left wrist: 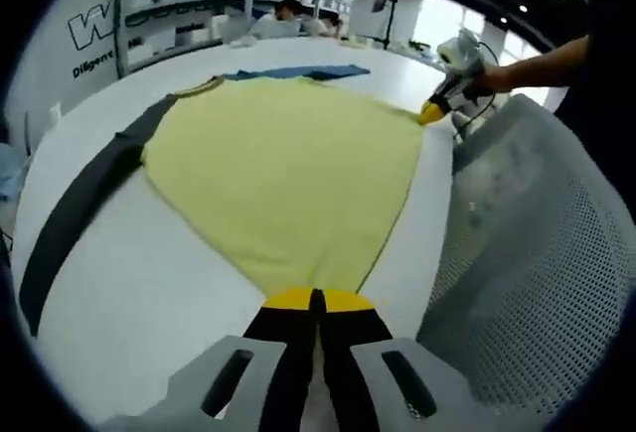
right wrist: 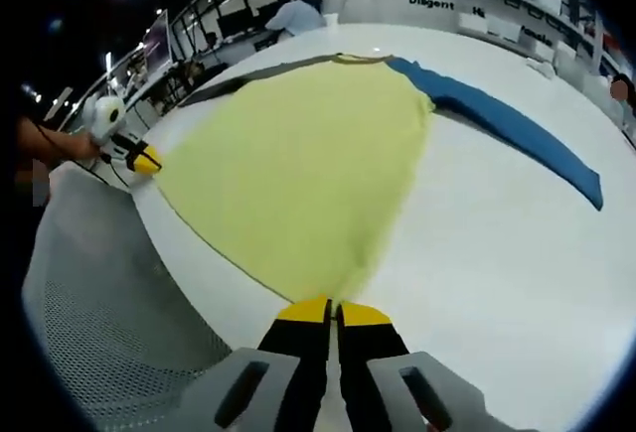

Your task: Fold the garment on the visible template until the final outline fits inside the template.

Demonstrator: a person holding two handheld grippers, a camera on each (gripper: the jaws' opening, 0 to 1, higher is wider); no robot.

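Left gripper view: both tongs (left wrist: pixel 316 300) (right wrist: pixel 333 309) clamp garment (left wrist: pixel 283 169) hem corners, bare table (left wrist: pixel 149 293) alongside

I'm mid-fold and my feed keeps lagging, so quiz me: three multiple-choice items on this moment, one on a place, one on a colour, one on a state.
1. Where does the garment lie?
A. Spread flat on the white table
B. Draped over the mesh chair
C. On a shelf

2. What colours are the two sleeves?
A. Both yellow
B. One dark grey sleeve, one blue sleeve
C. Both blue

3. How do the left gripper and right gripper stand?
A. Both open, off the cloth
B. One open, one shut
C. Both shut, each on a bottom corner of the garment

Answers: 1 A, the yellow body lies flat on the tabletop. 2 B, grey shows in the left gripper view, blue in the right gripper view. 3 C, the jaws meet at the cloth's edge in both views.
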